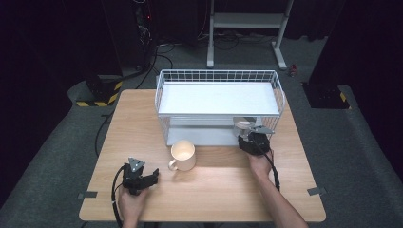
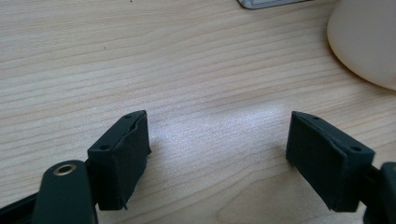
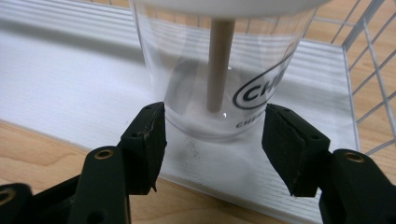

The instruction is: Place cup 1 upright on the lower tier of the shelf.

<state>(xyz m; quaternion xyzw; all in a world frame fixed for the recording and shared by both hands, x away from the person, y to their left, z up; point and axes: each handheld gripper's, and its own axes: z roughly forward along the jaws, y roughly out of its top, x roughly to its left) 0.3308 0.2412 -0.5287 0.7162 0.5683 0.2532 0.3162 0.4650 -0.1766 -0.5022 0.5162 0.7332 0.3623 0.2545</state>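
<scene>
A clear plastic cup (image 3: 196,60) with a beige straw (image 3: 218,65) and black lettering stands on the white lower shelf (image 3: 70,84) of a wire rack (image 1: 218,72), at its right end (image 1: 244,124). My right gripper (image 3: 214,126) reaches in from the table side, its two black pads flanking the cup's base and lying against its sides. In the high view this right gripper (image 1: 249,134) sits at the rack's front right. My left gripper (image 2: 217,154) rests open over bare wood at the front left (image 1: 153,177). A cream mug (image 1: 183,154) stands just right of it (image 2: 369,42).
The white wire rack has an upper shelf (image 1: 216,97) over the cup, with wire walls (image 3: 369,56) close to the cup's right. The wooden table (image 1: 218,190) lies between my hands. Beyond the table are a metal stand (image 1: 247,21) and cables on a grey floor.
</scene>
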